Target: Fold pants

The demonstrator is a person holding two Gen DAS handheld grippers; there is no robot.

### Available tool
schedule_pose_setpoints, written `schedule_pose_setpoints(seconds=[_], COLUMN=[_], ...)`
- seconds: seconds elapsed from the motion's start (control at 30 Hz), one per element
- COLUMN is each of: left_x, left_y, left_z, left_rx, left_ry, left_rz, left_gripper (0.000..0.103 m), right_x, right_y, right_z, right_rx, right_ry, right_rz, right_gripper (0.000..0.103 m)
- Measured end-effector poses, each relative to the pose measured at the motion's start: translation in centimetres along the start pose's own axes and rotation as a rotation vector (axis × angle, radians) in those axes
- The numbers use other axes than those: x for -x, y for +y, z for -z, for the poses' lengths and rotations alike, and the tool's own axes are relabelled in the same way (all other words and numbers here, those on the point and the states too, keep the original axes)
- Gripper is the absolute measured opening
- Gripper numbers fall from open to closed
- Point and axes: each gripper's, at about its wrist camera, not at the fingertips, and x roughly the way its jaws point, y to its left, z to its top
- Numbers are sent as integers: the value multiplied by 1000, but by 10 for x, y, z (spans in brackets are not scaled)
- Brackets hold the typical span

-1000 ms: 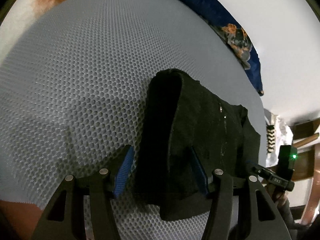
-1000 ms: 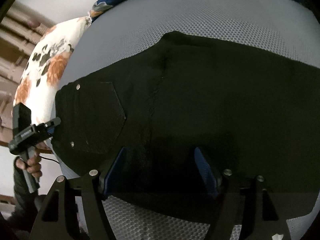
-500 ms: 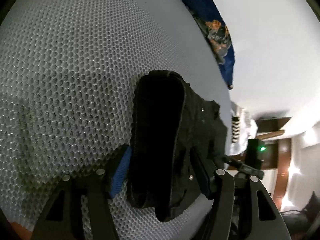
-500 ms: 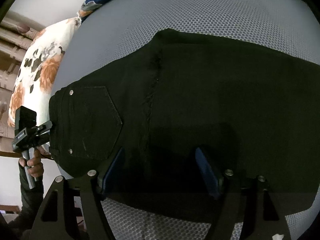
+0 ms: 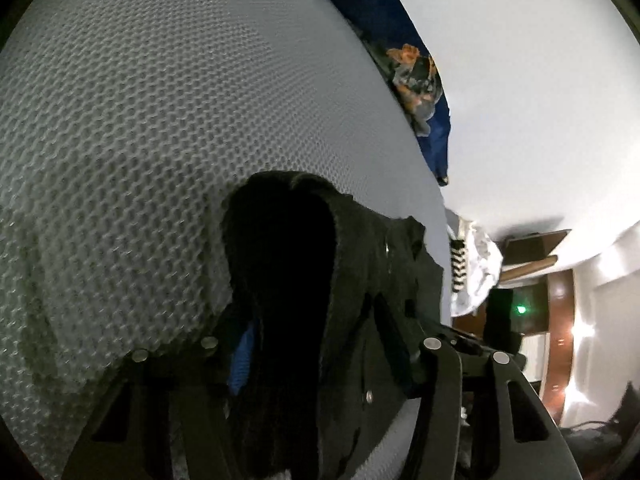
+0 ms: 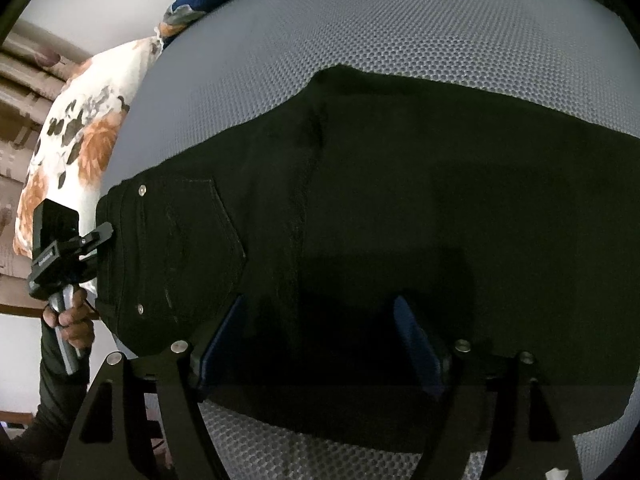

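Note:
Black pants (image 6: 400,200) lie flat on a grey honeycomb-mesh mattress (image 6: 400,32), back pocket (image 6: 188,240) and waistband at the left. My right gripper (image 6: 320,328) is open, its blue-padded fingers low over the pants' near edge. My left gripper (image 5: 316,332) straddles the bunched waistband (image 5: 296,280); dark cloth hides the gap between its fingers. It also shows in the right wrist view (image 6: 100,238), at the waistband's left edge, held by a hand.
A floral pillow (image 6: 80,140) lies left of the mattress. A dark blue patterned blanket (image 5: 416,76) runs along the mattress's far edge. Wooden furniture (image 5: 556,320) and a white wall stand beyond.
My left gripper has pushed in along the waistband and tilted, so the cloth now fills and covers its fingers. My right gripper has barely moved.

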Motion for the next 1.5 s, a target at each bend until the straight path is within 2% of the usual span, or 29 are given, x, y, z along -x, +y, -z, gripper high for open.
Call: schedule_pose_setpoints(seconds=[0.13, 0.2, 0.4, 0.63, 0.77, 0.83, 0.93, 1.13, 1.3, 1.5], left_x=[-5, -8, -10, -1, -7, -13, -30, -70, -122, -186], left_y=[-15, -22, -53, -107, -141, -159, -187, -238, -277, -308], left_z=[7, 9, 12, 25, 28, 27, 24, 17, 22, 41], left_rx=[-44, -45, -24, -1, 28, 24, -5, -55, -138, -233], left_ry=[-32, -37, -59, -137, -155, -161, -161, -123, -77, 0], left_rz=[-110, -142, -235, -190, -135, -132, -156, -196, -255, -323], left_gripper=[51, 43, 33, 24, 21, 20, 20, 20, 20, 20], right_x=[5, 8, 32, 69, 86, 94, 106, 128, 141, 155], right_y=[-4, -7, -16, -47, -74, -86, -103, -131, -152, -171], right_z=[0, 0, 2, -1, 0, 2, 5, 14, 25, 34], right_rx=[-15, -19, -9, -55, -107, -132, -157, -169, -201, -207], right_ry=[-17, -29, -111, -225, -272, -295, -338, -420, -482, -540], right_rz=[-24, -33, -21, -34, -49, -59, -73, -38, -29, 55], right_gripper=[75, 75, 75, 75, 75, 75, 75, 75, 75, 75])
